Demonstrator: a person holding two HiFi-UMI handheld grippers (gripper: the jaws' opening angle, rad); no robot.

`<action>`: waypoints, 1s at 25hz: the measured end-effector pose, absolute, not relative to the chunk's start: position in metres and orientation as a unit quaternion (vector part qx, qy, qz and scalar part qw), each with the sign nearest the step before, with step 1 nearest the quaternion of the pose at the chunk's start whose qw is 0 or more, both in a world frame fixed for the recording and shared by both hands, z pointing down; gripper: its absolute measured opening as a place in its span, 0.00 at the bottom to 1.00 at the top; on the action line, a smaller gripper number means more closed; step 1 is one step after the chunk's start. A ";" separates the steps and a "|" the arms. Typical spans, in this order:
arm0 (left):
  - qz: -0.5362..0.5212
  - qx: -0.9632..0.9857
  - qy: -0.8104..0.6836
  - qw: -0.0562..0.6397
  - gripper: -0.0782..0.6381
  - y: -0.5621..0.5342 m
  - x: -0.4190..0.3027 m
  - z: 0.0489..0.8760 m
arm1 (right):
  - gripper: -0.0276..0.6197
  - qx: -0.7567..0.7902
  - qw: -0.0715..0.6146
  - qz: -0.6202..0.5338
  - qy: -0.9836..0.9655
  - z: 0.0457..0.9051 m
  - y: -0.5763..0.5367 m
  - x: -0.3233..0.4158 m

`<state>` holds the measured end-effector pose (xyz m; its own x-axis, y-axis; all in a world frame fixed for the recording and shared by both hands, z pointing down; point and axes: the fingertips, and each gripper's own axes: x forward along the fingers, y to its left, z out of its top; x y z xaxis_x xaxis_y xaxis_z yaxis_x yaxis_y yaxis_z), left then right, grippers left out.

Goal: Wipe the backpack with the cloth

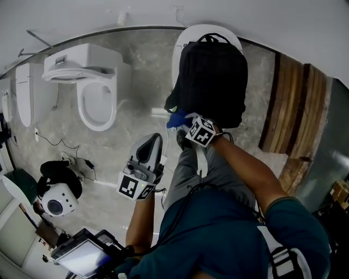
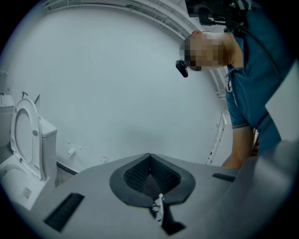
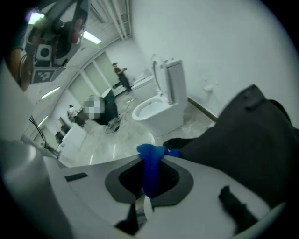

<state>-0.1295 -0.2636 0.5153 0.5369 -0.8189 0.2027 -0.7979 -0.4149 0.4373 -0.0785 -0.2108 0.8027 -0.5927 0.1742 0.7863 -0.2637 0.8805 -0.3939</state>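
The right hand-held gripper (image 1: 184, 126) clamps the blue cloth (image 3: 151, 161) beside the backpack (image 1: 212, 76); the left hand-held gripper (image 2: 150, 173) is closed and empty.

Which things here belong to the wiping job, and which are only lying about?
Job:
backpack
blue cloth
right gripper, jaws shut on the cloth

Lying about:
open toilet
camera on the floor
wooden planks
left gripper, shut, empty

Around me, item by item: grey marbled floor (image 1: 136, 65), plain white wall (image 1: 163, 13), white toilet (image 1: 82, 62) with lid raised against that wall, thin dark cables (image 1: 54, 143) trailing over the floor to my left, brown wooden planks (image 1: 297, 103) on my right, ceiling light strips (image 3: 91, 38).
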 end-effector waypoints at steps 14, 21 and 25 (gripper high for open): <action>-0.004 0.853 -0.461 0.247 0.11 -0.279 -0.119 0.518 | 0.08 0.483 0.260 0.387 -0.741 0.794 -0.307 0.184; -0.002 0.852 -0.460 0.248 0.11 -0.287 -0.109 0.518 | 0.08 0.539 0.225 0.357 -0.729 0.786 -0.431 0.204; -0.001 0.850 -0.465 0.249 0.11 -0.291 -0.109 0.519 | 0.08 0.489 0.282 0.323 -0.760 0.782 -0.500 0.162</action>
